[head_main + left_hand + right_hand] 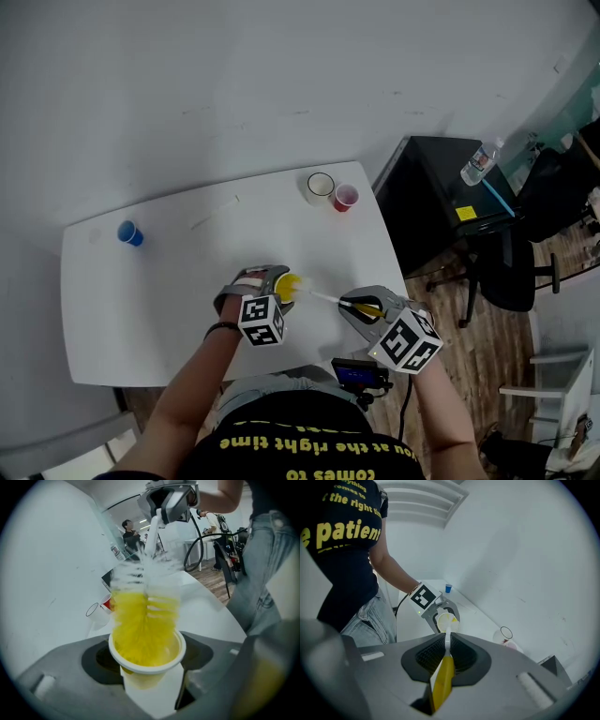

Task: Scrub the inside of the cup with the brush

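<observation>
White table point(169, 281), seen from above. On its top: a small blue cup point(130, 233) near the far left corner, standing alone; a pale, dark-rimmed cup point(321, 187) and a red cup point(345, 197), just beside each other, at the far right corner

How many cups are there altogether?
4: a blue cup at the table's left, a dark-rimmed pale cup beside a red cup at the far edge, and a white cup in the left gripper.

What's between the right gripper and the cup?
Only the brush: its white stem bridges right gripper and cup, clearest in the head view.
</observation>
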{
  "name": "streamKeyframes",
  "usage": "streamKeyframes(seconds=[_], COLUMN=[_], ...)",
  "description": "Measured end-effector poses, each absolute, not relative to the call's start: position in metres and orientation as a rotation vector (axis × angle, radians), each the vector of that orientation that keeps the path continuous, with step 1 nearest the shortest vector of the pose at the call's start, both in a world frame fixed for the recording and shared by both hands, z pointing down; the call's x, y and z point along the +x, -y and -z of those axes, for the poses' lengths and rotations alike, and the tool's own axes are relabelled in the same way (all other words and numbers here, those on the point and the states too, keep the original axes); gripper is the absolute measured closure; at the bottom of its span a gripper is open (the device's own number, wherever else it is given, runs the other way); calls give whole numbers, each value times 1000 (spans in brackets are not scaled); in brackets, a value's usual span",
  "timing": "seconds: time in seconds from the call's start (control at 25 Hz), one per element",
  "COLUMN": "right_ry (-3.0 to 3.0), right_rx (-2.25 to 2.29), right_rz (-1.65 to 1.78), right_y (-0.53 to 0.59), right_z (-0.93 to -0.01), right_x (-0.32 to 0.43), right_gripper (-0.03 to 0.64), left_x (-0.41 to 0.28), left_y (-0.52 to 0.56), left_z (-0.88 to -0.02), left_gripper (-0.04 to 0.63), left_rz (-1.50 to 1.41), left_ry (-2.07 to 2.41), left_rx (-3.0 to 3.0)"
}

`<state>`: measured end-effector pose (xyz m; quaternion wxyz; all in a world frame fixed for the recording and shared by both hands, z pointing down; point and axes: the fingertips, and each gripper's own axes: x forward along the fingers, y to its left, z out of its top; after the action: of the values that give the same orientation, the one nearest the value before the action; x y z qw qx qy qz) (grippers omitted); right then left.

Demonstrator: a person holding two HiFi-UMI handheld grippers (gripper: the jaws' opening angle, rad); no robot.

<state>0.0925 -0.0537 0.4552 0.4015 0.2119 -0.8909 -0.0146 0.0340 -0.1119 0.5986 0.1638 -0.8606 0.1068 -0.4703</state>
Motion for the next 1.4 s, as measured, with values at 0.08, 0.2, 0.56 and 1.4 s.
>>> streamKeyframes(seconds=[0.08, 0.2, 0.56, 1.4], right_ry=[2261, 2253, 2211, 2197], right_rx=[543, 545, 560, 574], right_rz=[32, 41, 36, -68], right_y=[52, 50, 53, 43], right_z=[-451, -451, -473, -474], right_x=[96, 99, 95, 112], right_gripper=[578, 578, 578, 578], left_x=[28, 27, 40, 38], left_y=[113, 111, 103, 108], left_z=[-599, -599, -592, -589], left_gripper=[255, 255, 255, 256], left_rz=[1349, 1353, 1318, 1330], left_ry=[-308, -301, -278, -239], left_rx=[-2455, -2446, -2444, -2346])
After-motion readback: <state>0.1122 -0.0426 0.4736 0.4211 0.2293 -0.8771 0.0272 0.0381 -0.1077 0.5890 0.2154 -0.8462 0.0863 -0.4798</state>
